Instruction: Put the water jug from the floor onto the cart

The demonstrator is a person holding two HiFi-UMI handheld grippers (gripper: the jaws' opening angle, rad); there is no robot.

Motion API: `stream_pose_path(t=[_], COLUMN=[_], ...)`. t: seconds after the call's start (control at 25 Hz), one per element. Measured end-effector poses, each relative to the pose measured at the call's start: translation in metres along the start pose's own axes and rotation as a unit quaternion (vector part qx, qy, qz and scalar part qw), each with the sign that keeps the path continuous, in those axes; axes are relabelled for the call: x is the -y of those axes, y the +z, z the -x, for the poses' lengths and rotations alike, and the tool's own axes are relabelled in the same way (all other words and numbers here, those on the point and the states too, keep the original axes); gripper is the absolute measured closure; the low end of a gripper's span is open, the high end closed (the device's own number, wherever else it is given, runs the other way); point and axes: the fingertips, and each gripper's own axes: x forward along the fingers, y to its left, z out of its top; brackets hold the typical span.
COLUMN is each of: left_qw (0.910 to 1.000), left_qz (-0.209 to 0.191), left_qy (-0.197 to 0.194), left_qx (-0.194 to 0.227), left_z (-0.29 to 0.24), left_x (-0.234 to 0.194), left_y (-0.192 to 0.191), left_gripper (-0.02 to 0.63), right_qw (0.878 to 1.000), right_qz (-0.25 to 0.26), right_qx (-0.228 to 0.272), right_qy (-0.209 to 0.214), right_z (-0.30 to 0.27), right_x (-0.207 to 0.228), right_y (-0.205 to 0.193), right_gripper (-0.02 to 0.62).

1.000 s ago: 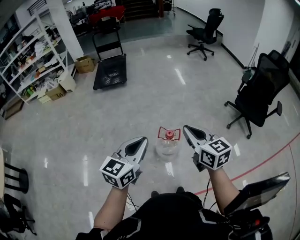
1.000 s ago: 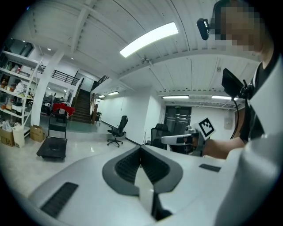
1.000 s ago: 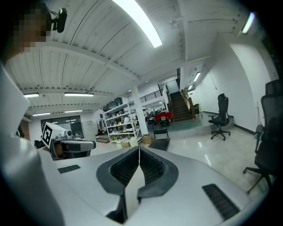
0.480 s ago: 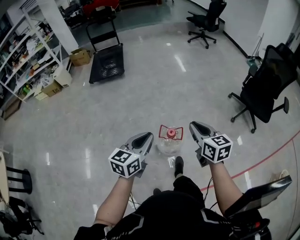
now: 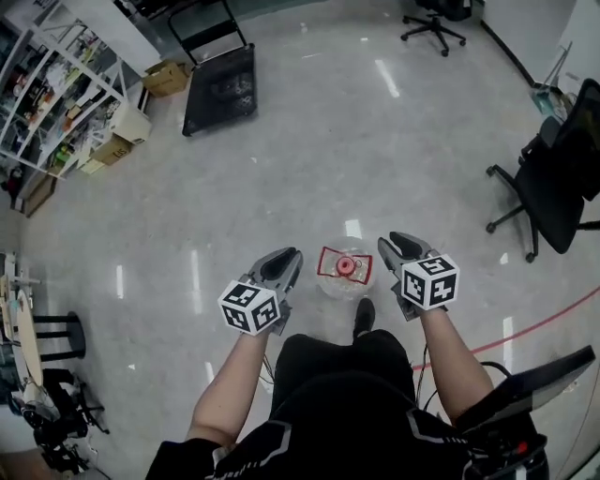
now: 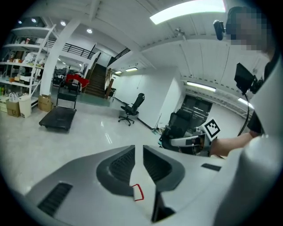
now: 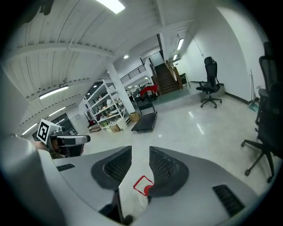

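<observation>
The clear water jug (image 5: 343, 279) with a red cap and red handle stands on the floor right in front of the person's shoe (image 5: 363, 315). My left gripper (image 5: 292, 256) hangs just left of it and my right gripper (image 5: 393, 243) just right of it, neither touching. The left jaws are opening with a narrow gap; the jug's red handle (image 6: 137, 192) shows below through it. My right gripper (image 7: 140, 152) is opening wider, with the red handle (image 7: 143, 185) below its jaws. Nothing sits between either pair. The black flat cart (image 5: 220, 89) stands far off near the shelves.
White shelves (image 5: 52, 89) and cardboard boxes (image 5: 165, 77) line the far left. A black office chair (image 5: 555, 183) stands at the right, another (image 5: 436, 17) far back. A red line (image 5: 544, 323) crosses the floor at the right. A black stool (image 5: 52, 336) is at the left.
Both grippers have sunk and moved forward, now flanking the jug closely. Their jaws, shut before, have parted, the right more than the left. The person has stepped up to the jug.
</observation>
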Motion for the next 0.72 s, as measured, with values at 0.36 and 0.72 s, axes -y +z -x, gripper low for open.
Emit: stream_pose_path(t=[0.36,0.72], left_qw=[0.99,0.9593], left_qz=[0.077,0.101], left_qy=[-0.004,0.002], left_qx=[-0.118,-0.264], left_z=[-0.079,-0.155], left_x=[-0.072,-0.122], left_y=[-0.106,-0.255], left_gripper=[0.571,0.509], right_qw=[0.994,0.963], right_qz=[-0.061,-0.16], right_qx=[-0.089,-0.204], right_qy=[-0.033,-0.076], right_z=[-0.077,-0.13], right_x=[0.057,0.114], right_y=[-0.092,-0.251], right_gripper=[0.488,0.462])
